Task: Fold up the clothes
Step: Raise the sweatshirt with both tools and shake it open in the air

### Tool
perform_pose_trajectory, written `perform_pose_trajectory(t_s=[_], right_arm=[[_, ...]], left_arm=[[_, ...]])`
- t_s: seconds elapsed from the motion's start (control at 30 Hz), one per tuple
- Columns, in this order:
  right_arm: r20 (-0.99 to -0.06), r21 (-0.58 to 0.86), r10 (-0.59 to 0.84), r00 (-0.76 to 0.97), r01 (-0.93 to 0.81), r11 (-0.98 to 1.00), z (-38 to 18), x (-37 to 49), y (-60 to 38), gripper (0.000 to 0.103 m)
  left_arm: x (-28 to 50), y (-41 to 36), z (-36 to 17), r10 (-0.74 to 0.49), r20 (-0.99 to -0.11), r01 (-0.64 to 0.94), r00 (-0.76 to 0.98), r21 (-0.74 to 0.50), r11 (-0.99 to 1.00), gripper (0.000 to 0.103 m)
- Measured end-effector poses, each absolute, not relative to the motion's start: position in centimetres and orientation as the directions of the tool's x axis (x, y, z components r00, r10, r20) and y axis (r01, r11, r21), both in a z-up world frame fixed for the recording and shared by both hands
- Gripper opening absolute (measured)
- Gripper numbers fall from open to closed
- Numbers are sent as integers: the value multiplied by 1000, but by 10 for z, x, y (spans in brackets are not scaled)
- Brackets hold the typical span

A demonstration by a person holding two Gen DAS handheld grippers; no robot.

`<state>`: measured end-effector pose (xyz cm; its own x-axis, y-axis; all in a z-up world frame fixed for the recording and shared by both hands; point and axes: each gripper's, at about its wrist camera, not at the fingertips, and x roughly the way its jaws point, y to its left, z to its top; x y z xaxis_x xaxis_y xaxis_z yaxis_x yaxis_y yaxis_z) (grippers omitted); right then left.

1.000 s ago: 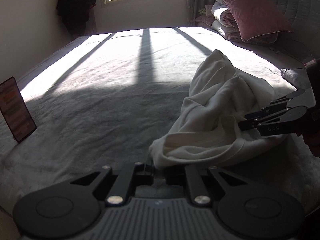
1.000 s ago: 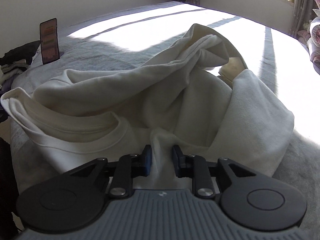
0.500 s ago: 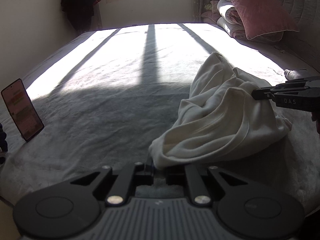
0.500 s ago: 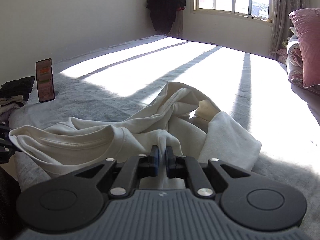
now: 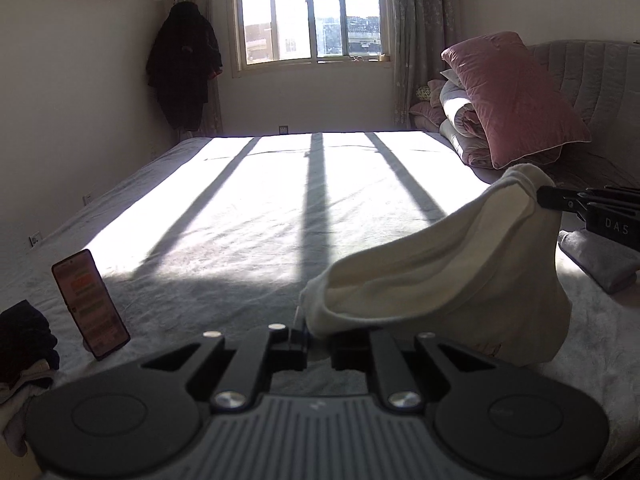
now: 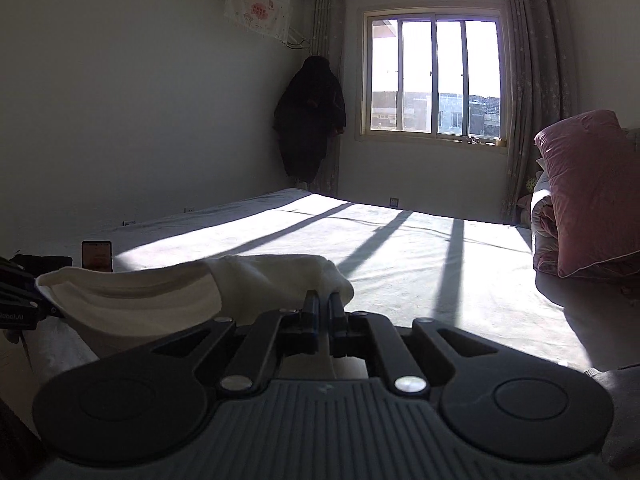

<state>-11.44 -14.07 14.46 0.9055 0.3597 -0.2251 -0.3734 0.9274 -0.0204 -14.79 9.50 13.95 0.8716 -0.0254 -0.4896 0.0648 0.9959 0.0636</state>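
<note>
A cream white garment (image 5: 444,276) hangs stretched in the air between both grippers above the grey bed (image 5: 248,240). My left gripper (image 5: 318,344) is shut on one edge of it at the bottom of the left wrist view. My right gripper (image 6: 323,318) is shut on the other edge; its black fingers also show at the right of the left wrist view (image 5: 580,204). In the right wrist view the garment (image 6: 168,300) sags to the left toward the left gripper (image 6: 16,304) at the frame's edge.
A phone (image 5: 90,304) stands propped at the bed's left edge, next to a dark clothes pile (image 5: 24,340). A pink pillow (image 5: 512,96) on folded quilts sits at the headboard. A folded grey cloth (image 5: 600,256) lies at the right. A dark coat (image 6: 310,128) hangs by the window.
Both grippers have lifted the garment off the bed and drawn it out between them. The right gripper went from open around the fabric to shut on it.
</note>
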Motion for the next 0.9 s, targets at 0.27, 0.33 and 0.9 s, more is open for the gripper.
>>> perform_pose_trajectory(t_s=[0.27,0.33,0.9], right_arm=[[-113,-51,312,943,-320,946,187,-138,-148,5],[-85,-60,303,949,-309,949,198,-143,-150,5],[115,-141,197,974,-181,973,271,-189,-159,5]], left_arm=[[-162,92,191,-67,-386,92,920,45,995,9],[-166,90,202,-71,-360,95,930,48,994,9],[-211,71,289,-85,-116,98,990,111,989,9]])
